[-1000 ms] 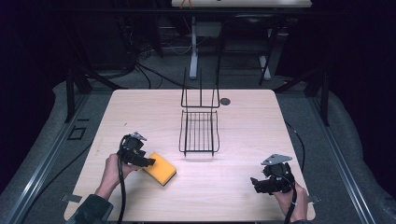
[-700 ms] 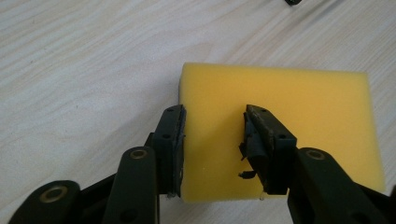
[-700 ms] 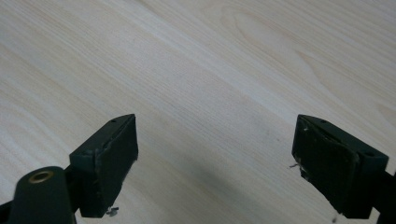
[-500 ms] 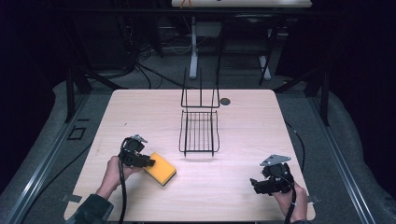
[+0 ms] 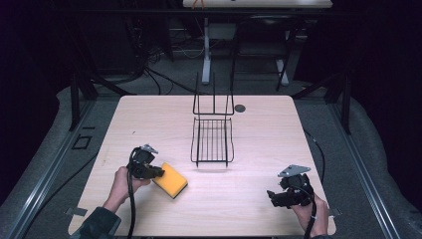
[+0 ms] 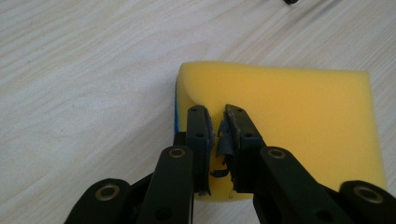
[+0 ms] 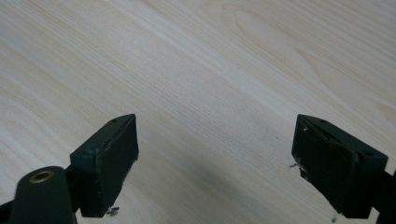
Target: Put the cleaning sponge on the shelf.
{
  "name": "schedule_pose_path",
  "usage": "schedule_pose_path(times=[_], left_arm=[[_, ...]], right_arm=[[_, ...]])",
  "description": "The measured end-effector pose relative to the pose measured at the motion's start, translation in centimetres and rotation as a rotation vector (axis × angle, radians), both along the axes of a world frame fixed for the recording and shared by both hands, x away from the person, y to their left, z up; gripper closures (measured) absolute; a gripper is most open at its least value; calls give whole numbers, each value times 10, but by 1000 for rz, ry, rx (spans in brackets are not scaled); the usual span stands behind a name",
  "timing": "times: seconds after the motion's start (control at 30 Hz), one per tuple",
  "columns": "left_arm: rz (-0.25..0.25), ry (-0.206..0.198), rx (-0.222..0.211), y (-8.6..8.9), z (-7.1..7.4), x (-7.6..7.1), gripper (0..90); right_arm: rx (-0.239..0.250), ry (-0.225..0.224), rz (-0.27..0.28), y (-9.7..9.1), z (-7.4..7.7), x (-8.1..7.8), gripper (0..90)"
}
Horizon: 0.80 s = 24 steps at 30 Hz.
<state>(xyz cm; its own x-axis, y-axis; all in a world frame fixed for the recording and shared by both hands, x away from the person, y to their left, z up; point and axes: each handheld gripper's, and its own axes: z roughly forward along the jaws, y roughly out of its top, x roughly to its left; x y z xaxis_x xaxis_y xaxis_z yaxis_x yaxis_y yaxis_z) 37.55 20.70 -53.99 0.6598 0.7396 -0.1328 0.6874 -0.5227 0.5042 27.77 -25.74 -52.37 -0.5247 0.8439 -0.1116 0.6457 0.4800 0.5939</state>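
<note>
Since the yellow foam sponge with a blue underside [image 6: 280, 121] is soft and light, your left gripper [image 6: 215, 133] has just been closing and now pinches its near edge, denting the foam; grip deeper so it won't tear free. It lies on the pale wooden table [image 5: 149, 124], near the empty black wire rack [image 5: 213, 139]. Your right gripper [image 7: 215, 163] rests wide apart, holding nothing.

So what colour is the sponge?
The sponge is yellow with a blue underside; the left gripper view shows it best.
</note>
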Motion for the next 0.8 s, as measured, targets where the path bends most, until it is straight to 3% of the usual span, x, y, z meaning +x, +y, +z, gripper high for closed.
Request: schedule_pose_path(times=[0.07,0.4,0.8], left_arm=[[-4,-6,6,0,2,-1,810],[-3,-81,-44,5,24,-10,817],[2,-114,-79,12,39,-16,820]], right_arm=[[-1,1,0,0,0,0,141],[6,-5,-7,-2,0,0,140],[6,-4,-10,-3,0,0,140]])
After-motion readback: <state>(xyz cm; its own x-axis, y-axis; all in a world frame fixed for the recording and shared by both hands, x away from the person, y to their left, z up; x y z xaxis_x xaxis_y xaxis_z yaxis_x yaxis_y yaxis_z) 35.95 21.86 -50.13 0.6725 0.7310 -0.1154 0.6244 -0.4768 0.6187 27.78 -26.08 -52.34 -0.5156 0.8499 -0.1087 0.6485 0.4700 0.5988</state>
